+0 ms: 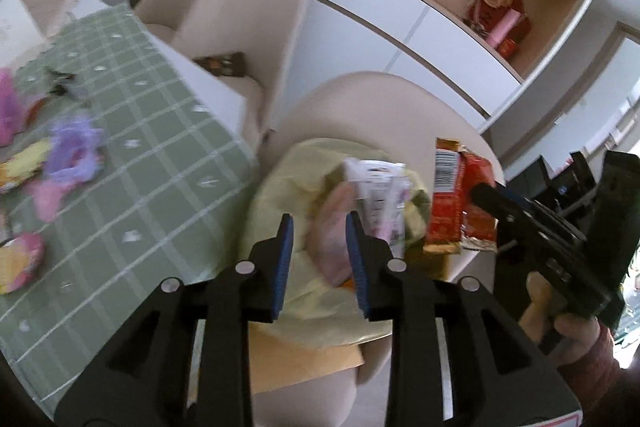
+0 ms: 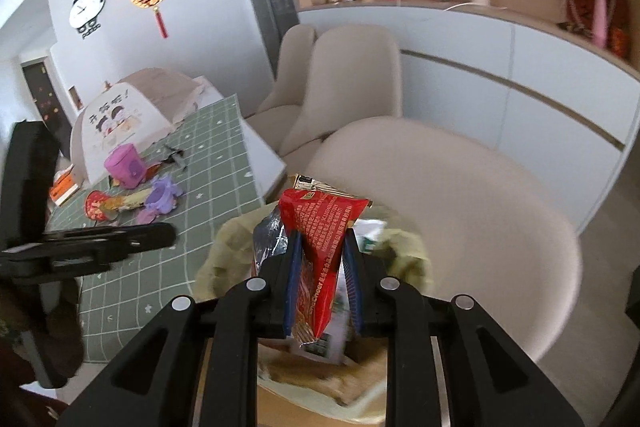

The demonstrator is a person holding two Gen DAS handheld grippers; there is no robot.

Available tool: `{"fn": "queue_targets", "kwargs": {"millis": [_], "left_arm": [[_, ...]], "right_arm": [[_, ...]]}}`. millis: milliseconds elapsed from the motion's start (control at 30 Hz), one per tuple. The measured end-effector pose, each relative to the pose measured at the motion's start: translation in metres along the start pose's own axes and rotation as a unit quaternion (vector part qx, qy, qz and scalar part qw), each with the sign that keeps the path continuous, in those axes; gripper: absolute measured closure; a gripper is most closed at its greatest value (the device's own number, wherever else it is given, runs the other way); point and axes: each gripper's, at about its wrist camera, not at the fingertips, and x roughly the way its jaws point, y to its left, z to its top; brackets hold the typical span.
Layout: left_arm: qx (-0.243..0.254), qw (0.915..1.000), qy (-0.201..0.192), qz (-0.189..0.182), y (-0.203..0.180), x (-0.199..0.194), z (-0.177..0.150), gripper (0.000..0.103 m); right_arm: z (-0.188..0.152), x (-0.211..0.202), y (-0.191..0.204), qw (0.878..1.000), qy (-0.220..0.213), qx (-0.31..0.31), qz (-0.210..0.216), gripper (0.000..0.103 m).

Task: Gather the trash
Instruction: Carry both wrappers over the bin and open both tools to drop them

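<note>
My left gripper (image 1: 319, 227) hangs with its jaws spread and nothing pinched, a white wrapper (image 1: 378, 199) loose just past its right pad, over the yellow-green trash bag (image 1: 280, 179). My right gripper (image 2: 322, 243) pinches a red snack wrapper (image 2: 320, 223) above the same bag. More litter lies on the green checked tablecloth (image 1: 160, 163)

Bright daylight, motion blur, fisheye warping.
</note>
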Motion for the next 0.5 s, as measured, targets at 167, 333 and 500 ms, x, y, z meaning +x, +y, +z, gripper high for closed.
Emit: {"fn": "queue_targets", "kwargs": {"millis": [167,333,500], "left_arm": [[0.003,0.9984,-0.027,0.049,0.032,-0.044,-0.009,0.074],[-0.002,0.9959,-0.048,0.077,0.065,-0.079,-0.019,0.070],[-0.029,0.9940,-0.053,0.091,0.101,-0.098,-0.026,0.070]], "right_arm": [[-0.007,0.033,0.022,1.000,0.020,-0.014,0.004,0.082],[-0.021,0.061,0.025,0.999,0.046,-0.006,-0.011,0.082],[-0.030,0.081,0.024,0.997,0.069,0.002,-0.033,0.082]]}}
